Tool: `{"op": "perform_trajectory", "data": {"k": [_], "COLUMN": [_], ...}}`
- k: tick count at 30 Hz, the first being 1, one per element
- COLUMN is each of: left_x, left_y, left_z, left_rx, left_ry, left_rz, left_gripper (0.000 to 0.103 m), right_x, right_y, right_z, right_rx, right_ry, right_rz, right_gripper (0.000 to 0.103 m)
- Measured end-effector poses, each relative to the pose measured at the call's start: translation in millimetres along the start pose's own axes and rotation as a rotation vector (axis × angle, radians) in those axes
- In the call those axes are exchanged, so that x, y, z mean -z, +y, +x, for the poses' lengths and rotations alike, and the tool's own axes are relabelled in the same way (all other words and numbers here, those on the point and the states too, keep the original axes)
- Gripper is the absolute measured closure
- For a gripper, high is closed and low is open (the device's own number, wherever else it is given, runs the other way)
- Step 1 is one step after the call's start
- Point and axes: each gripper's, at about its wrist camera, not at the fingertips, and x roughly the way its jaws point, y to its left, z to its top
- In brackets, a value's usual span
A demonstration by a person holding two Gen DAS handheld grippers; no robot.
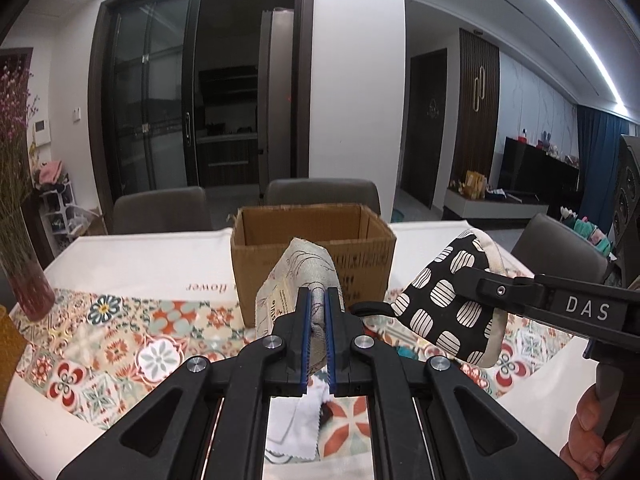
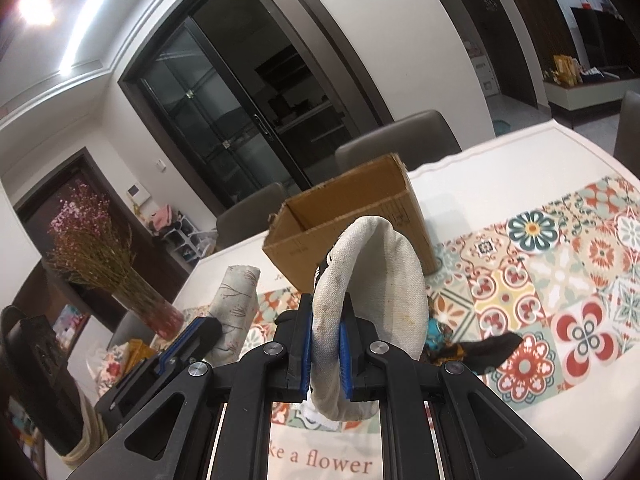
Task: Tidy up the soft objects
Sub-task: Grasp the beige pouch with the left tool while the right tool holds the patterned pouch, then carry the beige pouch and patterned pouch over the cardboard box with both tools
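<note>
My left gripper is shut on a beige printed fabric pouch, held up off the table in front of an open cardboard box. My right gripper is shut on a black pouch with striped white dots; in the right wrist view its cream lining curves up between the blue pads. The box stands just beyond both held pouches. The left gripper with its beige pouch shows at the left of the right wrist view.
A patterned floral tablecloth covers the table. A white cloth lies under the left gripper. A blue and dark fabric piece lies on the table. A vase of dried flowers stands at the left. Chairs stand behind the table.
</note>
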Motion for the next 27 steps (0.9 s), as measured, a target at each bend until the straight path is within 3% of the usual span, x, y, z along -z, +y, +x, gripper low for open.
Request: {"op": "perform_trajectory", "data": {"k": [14, 27], "left_x": [-43, -77], "left_y": [18, 25], "left_z": [4, 31], "left_rx": [-0.005, -0.008], "left_ry": [-0.105, -0.16], "left_rz": [0.012, 0.032], "left_gripper": [0.095, 0.095], "right_x": [-39, -77], "right_y": [25, 38], "right_z": [4, 27], "right_rx": [-0.023, -0.02], "right_ry": [-0.082, -0.135], "right_rz": [-0.053, -0.101], "right_gripper": [0.09, 0.09]}}
